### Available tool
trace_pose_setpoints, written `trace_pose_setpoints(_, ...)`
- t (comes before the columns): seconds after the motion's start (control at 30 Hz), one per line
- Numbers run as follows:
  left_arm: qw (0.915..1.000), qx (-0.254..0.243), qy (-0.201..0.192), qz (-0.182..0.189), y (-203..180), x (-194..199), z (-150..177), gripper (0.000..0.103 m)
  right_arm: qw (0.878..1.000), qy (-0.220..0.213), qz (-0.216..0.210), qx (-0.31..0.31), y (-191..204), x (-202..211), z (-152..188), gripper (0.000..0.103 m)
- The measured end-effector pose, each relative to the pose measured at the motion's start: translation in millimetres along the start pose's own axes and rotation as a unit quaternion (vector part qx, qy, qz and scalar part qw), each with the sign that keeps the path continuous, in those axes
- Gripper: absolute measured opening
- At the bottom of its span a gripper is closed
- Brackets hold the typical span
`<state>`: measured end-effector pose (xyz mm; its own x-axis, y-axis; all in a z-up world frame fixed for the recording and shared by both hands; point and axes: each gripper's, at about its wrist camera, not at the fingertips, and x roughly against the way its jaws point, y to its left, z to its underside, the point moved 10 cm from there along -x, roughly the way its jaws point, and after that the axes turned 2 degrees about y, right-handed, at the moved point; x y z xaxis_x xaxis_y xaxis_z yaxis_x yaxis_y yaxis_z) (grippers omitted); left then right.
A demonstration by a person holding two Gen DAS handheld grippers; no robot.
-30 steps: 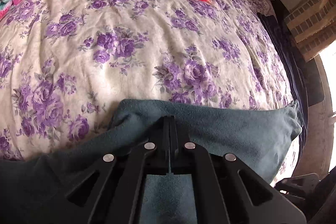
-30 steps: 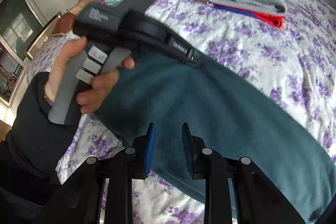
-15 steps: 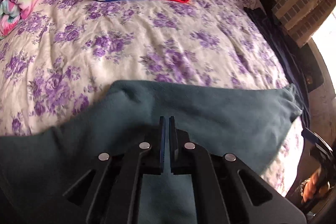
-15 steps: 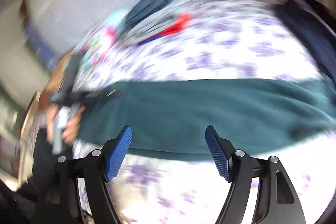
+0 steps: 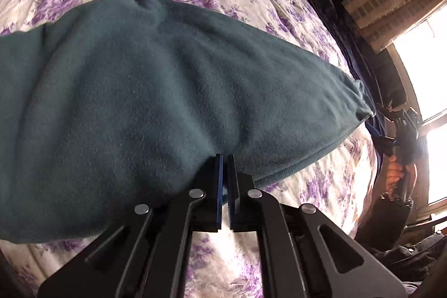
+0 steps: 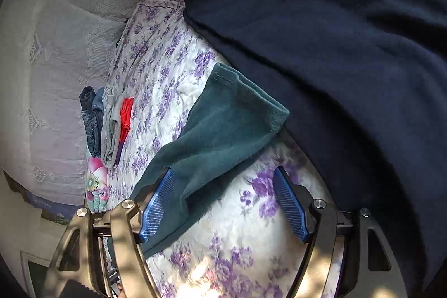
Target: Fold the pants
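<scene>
**Teal pants spread on the floral bed, one gripper closed, one spread wide**

Nearest the left wrist camera, the left gripper (image 5: pixel 225 158) has its black fingers with blue pads drawn almost together; only a thin slit shows between them, and whether any cloth is pinched there cannot be told. Their tips sit at the near edge of the soft teal fleece pants (image 5: pixel 145 91), which lie flat across the white quilt with purple flowers (image 5: pixel 321 186), stretching away ahead and to both sides of that gripper.

The right gripper (image 6: pixel 223 180) is released, its ribbed blue pads (image 6: pixel 157 204) held wide apart. One teal leg end (image 6: pixel 232 119) lies between and ahead of them, its cloth touching the left-side pad. Just right of it, a large dark navy fleece garment (image 6: pixel 349 46) covers the quilt.

At the right edge of the left view, a bare hand (image 5: pixel 395 172) grips the other tool's handle upright.

Farther off lies a stack of folded clothes: denim, grey, red (image 6: pixel 107 122).
</scene>
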<state>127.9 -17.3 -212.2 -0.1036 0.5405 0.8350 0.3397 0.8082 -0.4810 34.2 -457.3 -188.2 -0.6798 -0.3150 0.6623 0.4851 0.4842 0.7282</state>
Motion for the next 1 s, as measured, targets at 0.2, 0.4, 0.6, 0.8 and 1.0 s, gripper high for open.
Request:
trace_pose_setpoints(0.2, 0.9997, 0.020, 0.000, 0.014, 2.9, -2.0, 0.8, 0.001, 0.999, -0.003, -0.034, -0.002, 11.5, -19.3, -34.2, 0.016)
trace_pose_setpoints(0.4, 0.9994, -0.005, 0.001, -0.035, -3.8, -0.5, 1.1, 0.001, 0.996, -0.044, 0.042, 0.071, 9.8, -17.1, -44.0, 0.005)
trace_pose_setpoints(0.6, 0.9943, -0.054, 0.015, -0.091, -43.4, 1.8, -9.4, 0.001, 0.989, -0.055, 0.068, 0.116, 2.9, -29.3, -42.3, 0.004)
trace_pose_setpoints(0.8, 0.9932, -0.107, 0.023, -0.042, -155.3, -28.9, -51.8, 0.002, 0.983, -0.073, 0.086, 0.147, 4.5, -30.6, -42.0, 0.005)
trace_pose_setpoints(1.0, 0.9879, -0.148, 0.027, -0.039, -232.2, -103.1, -79.1, 0.001, 0.980, -0.078, 0.087, 0.159, 5.0, -30.3, -43.5, 0.005)
